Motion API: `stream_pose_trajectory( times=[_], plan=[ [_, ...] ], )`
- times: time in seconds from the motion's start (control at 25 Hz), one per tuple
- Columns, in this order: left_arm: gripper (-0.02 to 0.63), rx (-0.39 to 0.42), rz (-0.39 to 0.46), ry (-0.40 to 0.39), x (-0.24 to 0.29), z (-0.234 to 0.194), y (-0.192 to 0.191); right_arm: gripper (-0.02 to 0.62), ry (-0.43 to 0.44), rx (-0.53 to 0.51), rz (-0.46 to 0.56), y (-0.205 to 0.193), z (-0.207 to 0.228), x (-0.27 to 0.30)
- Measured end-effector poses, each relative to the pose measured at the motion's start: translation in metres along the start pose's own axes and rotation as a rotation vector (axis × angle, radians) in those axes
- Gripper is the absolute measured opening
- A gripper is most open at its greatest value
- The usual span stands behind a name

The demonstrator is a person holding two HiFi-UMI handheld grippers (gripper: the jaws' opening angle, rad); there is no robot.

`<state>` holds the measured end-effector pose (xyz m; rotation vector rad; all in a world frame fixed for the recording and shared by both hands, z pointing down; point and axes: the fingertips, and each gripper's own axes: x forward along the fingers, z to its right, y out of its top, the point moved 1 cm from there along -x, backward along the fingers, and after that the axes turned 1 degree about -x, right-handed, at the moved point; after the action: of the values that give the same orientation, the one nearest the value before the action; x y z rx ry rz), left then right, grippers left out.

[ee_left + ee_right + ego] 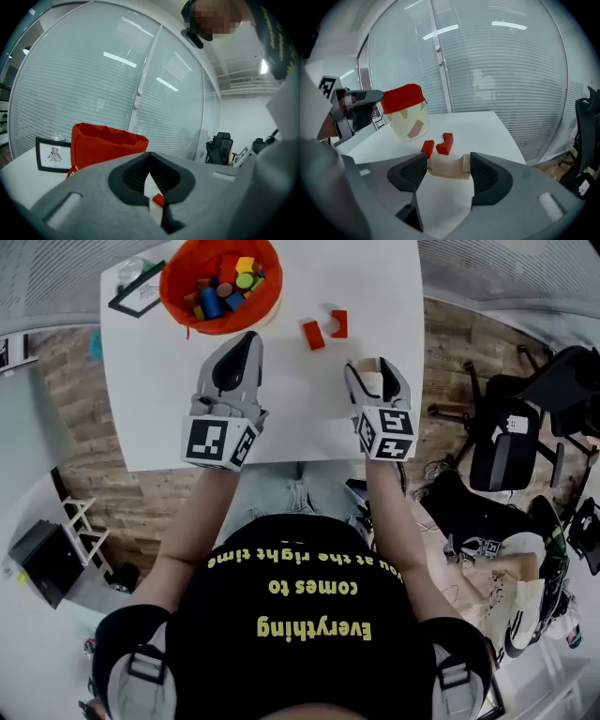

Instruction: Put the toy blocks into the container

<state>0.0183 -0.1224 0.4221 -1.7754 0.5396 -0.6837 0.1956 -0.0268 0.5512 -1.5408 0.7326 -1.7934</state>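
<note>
An orange-red fabric container (170,289) (106,142) (407,117) holding several coloured blocks stands at the table's far left. To its right, two red blocks (313,335) (338,322) (427,148) (446,143) lie side by side on the white table (291,399). My right gripper (377,369) (445,169) is shut on a pale wooden arch block (371,366) (449,168), just nearer than the red blocks. My left gripper (249,339) (150,174) rests below the container, its jaws shut with nothing between them. A sliver of red block (158,200) shows through their gap.
A black-framed card (136,296) (53,155) stands left of the container. Dark office chairs (511,442) sit on the wood floor to the right of the table. A glass wall with blinds (501,70) runs behind the table's far edge.
</note>
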Motion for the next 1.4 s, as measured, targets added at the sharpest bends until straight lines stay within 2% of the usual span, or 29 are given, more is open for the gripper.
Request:
stream_pose_trajectory(
  times=[1.04, 1.4],
  plan=[
    [0.0, 0.029, 0.148, 0.131, -0.048, -0.022, 0.061, 0.298, 0.104, -0.128, 0.303, 0.15, -0.035, -0.05],
    [0.0, 0.059, 0.172, 0.196, -0.069, -0.035, 0.071, 0.296, 0.124, -0.16, 0.385, 0.186, -0.039, -0.064]
  ],
)
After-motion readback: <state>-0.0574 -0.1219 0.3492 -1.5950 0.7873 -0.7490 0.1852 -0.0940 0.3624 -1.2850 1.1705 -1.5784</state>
